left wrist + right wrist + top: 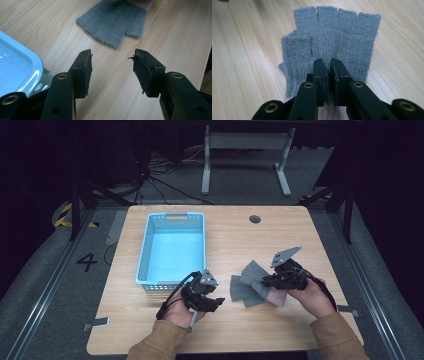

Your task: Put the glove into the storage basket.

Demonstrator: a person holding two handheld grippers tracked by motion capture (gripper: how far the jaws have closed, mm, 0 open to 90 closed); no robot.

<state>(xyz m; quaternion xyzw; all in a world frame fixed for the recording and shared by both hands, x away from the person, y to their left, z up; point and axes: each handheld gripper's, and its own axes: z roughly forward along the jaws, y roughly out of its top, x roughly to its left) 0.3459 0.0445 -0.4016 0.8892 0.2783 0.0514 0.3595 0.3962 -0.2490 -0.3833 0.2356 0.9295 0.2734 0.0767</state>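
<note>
A grey knit fingerless glove (248, 279) lies on the wooden table (240, 232), right of centre, its finger ends fanned toward the left. My right gripper (265, 281) is shut on the glove (332, 32), with the knit bunched between the jaws (327, 65) near the cuff. A second grey layer peeks out under its left edge; I cannot tell if it is another glove. My left gripper (219, 301) hovers a short way left of the glove (112, 22), jaws open (112, 66) with only bare wood between them.
A light blue plastic basket (145, 250) stands at the table's left-centre, and its corner (30, 65) sits close beside my left gripper. A round cable hole (255, 219) sits near the table's far edge. Beyond the table stand a white frame and floor cables.
</note>
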